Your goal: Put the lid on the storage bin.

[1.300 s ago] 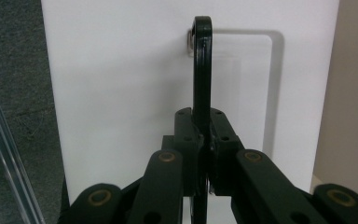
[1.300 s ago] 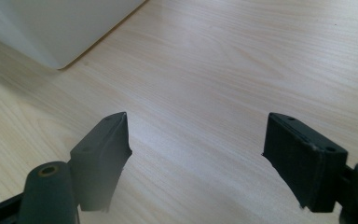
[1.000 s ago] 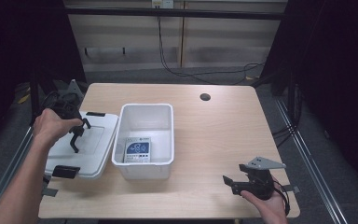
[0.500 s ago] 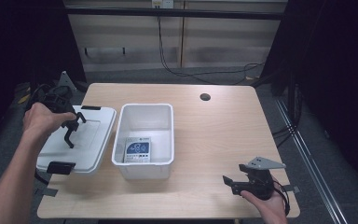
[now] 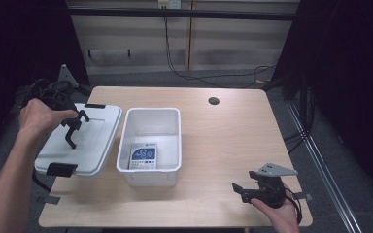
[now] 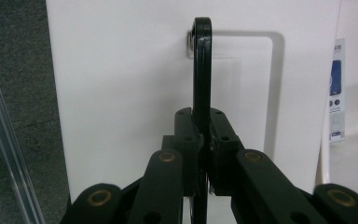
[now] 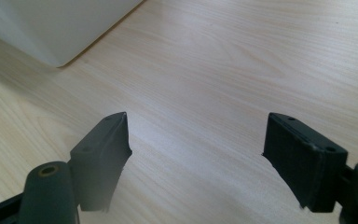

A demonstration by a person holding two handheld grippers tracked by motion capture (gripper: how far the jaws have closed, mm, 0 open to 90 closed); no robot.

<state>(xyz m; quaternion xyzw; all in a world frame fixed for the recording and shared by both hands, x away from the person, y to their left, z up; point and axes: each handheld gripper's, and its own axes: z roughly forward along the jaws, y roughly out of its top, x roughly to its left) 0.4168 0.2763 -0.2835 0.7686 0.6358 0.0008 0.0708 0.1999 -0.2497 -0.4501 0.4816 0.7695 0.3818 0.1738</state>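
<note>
A white lid (image 5: 90,143) with a black handle (image 5: 71,136) is at the table's left, beside an open white bin (image 5: 153,121). My left gripper (image 5: 76,125) is shut on that handle; in the left gripper view the handle (image 6: 202,65) runs upright between the closed jaws over the lid (image 6: 121,93). A blue-and-white packet (image 5: 143,156) lies flat in the bin. My right gripper (image 5: 243,189) rests near the front right of the table, open and holding nothing. In the right gripper view its jaws (image 7: 196,154) stand wide apart over bare wood.
The lid has black clips at its near end (image 5: 58,169) and far end (image 5: 94,105), and reaches past the table's left edge. A round cable hole (image 5: 213,101) is at the back. The bin's corner (image 7: 51,28) lies ahead-left of the right gripper.
The left hand has drawn back to the left and away, and the lid held by its handle has shifted with it. The right gripper has stayed put.
</note>
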